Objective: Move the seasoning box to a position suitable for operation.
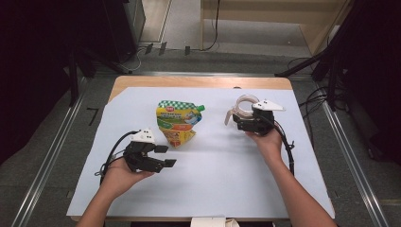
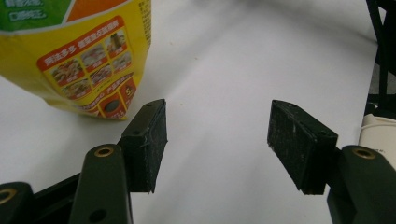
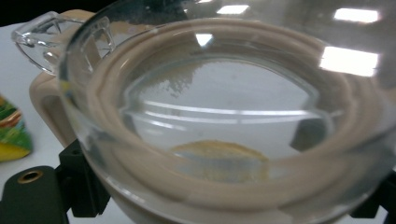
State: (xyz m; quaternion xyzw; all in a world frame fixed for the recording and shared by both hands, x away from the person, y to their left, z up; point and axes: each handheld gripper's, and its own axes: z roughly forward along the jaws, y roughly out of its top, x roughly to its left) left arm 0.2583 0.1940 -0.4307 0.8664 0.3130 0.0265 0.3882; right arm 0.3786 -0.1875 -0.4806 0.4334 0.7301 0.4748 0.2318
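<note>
A yellow and green spouted food pouch point(image 1: 178, 122) lies flat in the middle of the white sheet. My left gripper point(image 1: 165, 156) hovers just below and to the left of it, open with nothing between its pads; in the left gripper view the pouch's lower end point(image 2: 79, 51) lies past the left pad point(image 2: 149, 140), apart from it. At the right, my right gripper point(image 1: 242, 118) is shut on a clear jug point(image 1: 244, 107) with a beige rim and handle. The jug point(image 3: 219, 116) holds a little yellowish residue at its bottom, and the pouch's edge point(image 3: 11, 135) shows at the left.
The white sheet point(image 1: 213, 179) covers most of a wooden table point(image 1: 198, 82). A white object point(image 1: 208, 221) sits at the near table edge. Black stands and cables point(image 1: 331, 61) flank the table, with metal rails on the floor.
</note>
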